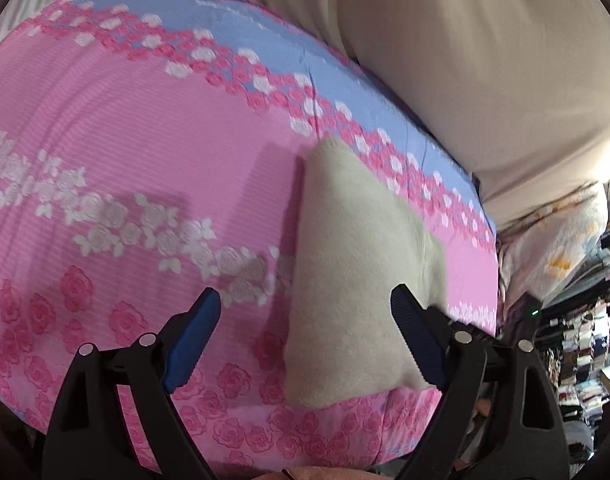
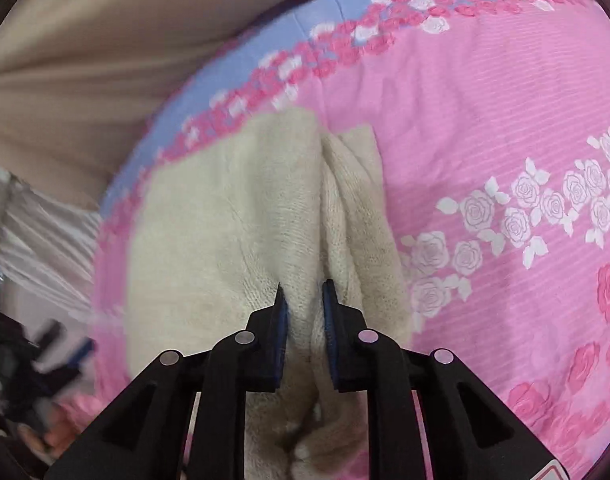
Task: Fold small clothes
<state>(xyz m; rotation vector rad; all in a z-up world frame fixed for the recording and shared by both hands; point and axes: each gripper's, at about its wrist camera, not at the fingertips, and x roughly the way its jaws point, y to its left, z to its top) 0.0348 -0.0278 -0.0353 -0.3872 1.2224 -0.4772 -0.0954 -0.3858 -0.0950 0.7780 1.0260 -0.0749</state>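
Observation:
A small cream knit garment (image 1: pixel 345 264) lies on a pink rose-print bedcover (image 1: pixel 125 128). In the left wrist view my left gripper (image 1: pixel 305 300) is open and empty, its jaws wide apart above the garment's near end. In the right wrist view my right gripper (image 2: pixel 303 292) is shut on a raised fold of the cream garment (image 2: pixel 233 216), which bunches up between the blue pads. The garment's far part lies flat toward the blue band of the cover.
The bedcover (image 2: pixel 485 100) has a blue strip along its far edge. A beige cushion or headboard (image 1: pixel 445 60) stands behind it. A patterned pillow (image 1: pixel 553 248) and cluttered shelves (image 1: pixel 585 360) are at the right. The left gripper shows blurred at the lower left of the right wrist view (image 2: pixel 37 356).

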